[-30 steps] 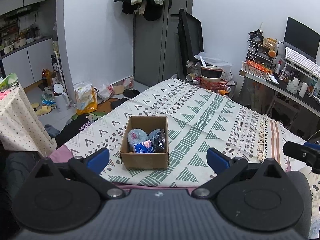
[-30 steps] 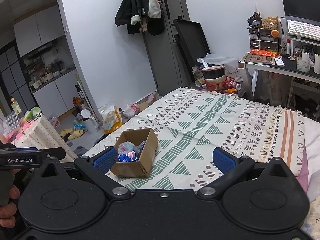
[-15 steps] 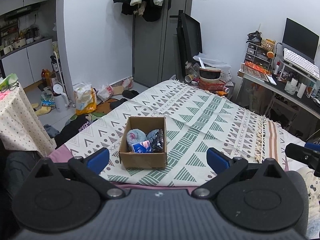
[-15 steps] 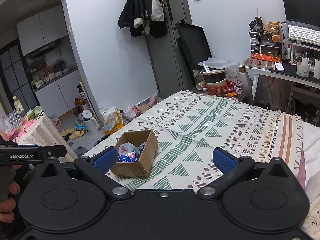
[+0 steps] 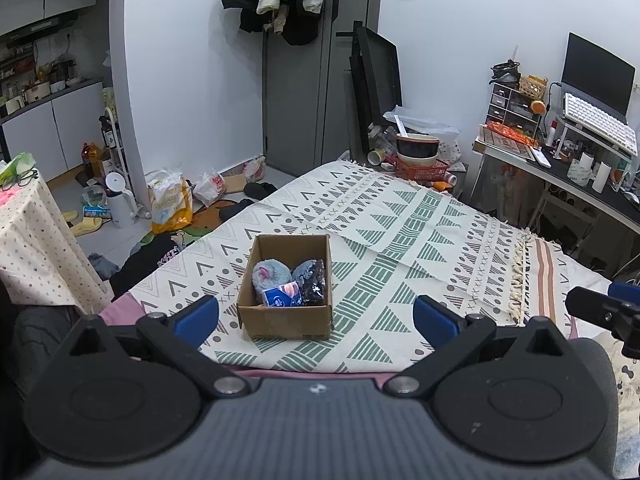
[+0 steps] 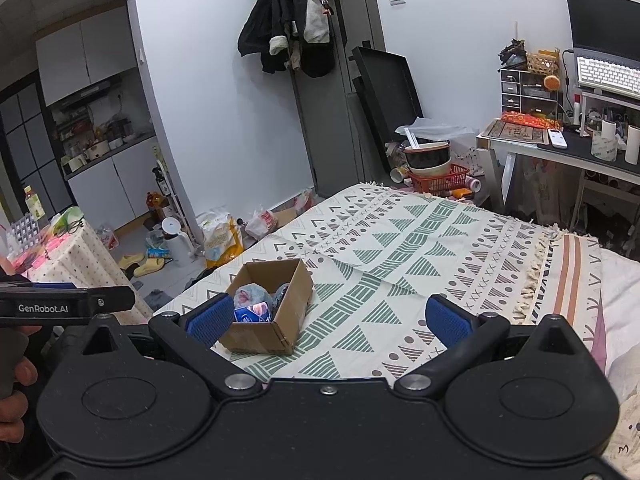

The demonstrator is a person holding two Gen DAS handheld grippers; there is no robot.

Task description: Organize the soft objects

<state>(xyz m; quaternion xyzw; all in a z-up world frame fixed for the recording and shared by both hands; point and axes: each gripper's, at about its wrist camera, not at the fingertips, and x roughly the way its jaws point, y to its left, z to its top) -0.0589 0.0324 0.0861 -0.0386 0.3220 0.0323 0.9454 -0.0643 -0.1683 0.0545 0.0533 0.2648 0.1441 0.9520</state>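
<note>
Both views have drifted slightly since a second ago, while the cardboard box (image 5: 286, 286) stays put near the bed's (image 5: 400, 248) front-left corner. It holds a grey plush toy (image 5: 270, 274), a blue packet (image 5: 282, 296) and a dark bundle (image 5: 314, 286). The left gripper (image 5: 316, 314) and right gripper (image 6: 328, 316) hover with jaws apart, empty.

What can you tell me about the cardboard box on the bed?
The cardboard box is small, brown and open at the top, with no flaps showing. It stands upright on the patterned blanket, near its front edge. Inside lie a grey plush toy, a blue packet and a dark shiny bag. No fingers touch it.
</note>
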